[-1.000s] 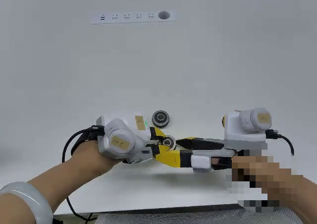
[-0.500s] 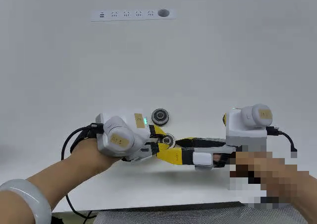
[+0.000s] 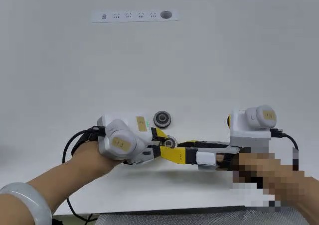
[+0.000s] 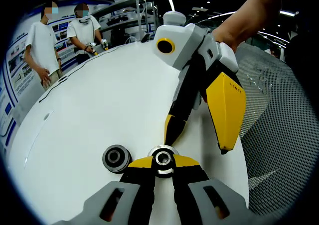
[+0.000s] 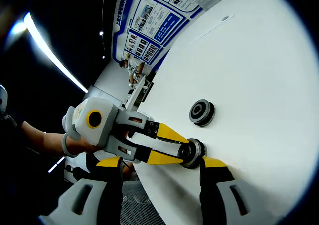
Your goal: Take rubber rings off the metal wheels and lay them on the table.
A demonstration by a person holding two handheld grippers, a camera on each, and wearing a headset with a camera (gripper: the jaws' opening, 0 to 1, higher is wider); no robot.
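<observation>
My left gripper (image 3: 163, 143) is shut on a small metal wheel (image 3: 170, 143) with a dark ring, held just above the white table (image 3: 199, 75). Its yellow tips clamp the wheel (image 4: 163, 159) in the left gripper view. My right gripper (image 3: 175, 151) comes in from the right, open, with its jaws straddling the wheel (image 5: 192, 153) and the left gripper's tips. In the right gripper view its own jaws (image 5: 162, 161) stand wide apart. A second wheel (image 3: 162, 119) with a black rubber ring lies flat on the table just behind, also seen as the second wheel (image 4: 116, 158) and the second wheel (image 5: 202, 112).
A white power strip (image 3: 134, 16) lies at the far side of the table. A black cable (image 3: 75, 140) trails from the left gripper. The table's front edge (image 3: 164, 207) runs just below the hands. Two people (image 4: 42, 41) stand beyond the table.
The right gripper has drawn back slightly to the right. The left gripper still holds the wheel in about the same place.
</observation>
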